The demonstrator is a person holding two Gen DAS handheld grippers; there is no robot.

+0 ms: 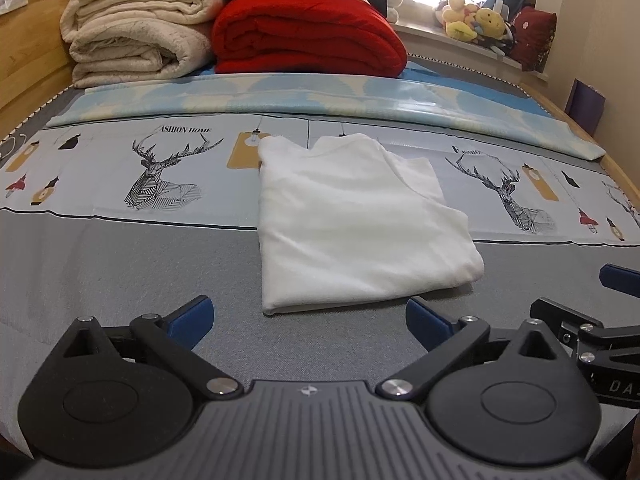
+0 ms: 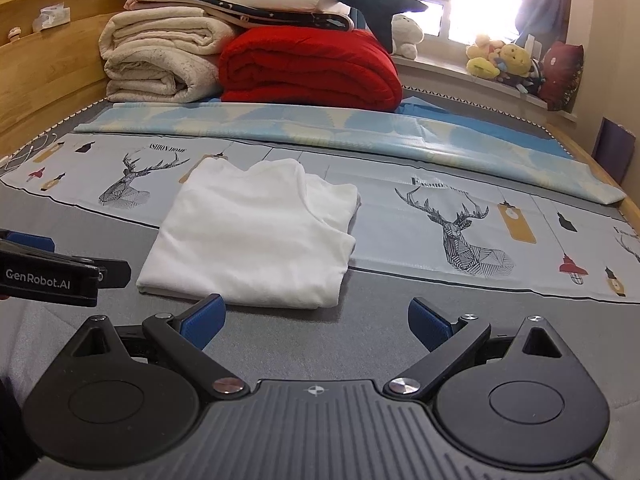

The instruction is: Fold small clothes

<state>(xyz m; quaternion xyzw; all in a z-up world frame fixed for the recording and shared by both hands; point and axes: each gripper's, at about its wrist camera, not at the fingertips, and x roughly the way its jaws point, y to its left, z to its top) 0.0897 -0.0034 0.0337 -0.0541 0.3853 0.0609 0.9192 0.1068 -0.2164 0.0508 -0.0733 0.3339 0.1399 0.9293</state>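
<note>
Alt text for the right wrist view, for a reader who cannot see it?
A folded white garment lies on a grey bed cover, just beyond the open, empty right tool. Folded cream and red blankets are stacked behind; the left tool enters at left.

The shirt (image 1: 352, 220) is small, plain white, of soft knit cloth, and lies folded into a compact, roughly rectangular packet, flat on the bed (image 1: 120, 272). Its near end rests on the grey part of the cover, its far end on the pale band printed with deer. The near edge shows stacked layers, one thin layer peeping out under the top one. The left side is a straight, clean fold. The right side is less even: a tucked layer sticks out at the far right, and the near right corner is rounded and slightly puffed. The far edge is wavy. Faint creases cross the top.
</note>
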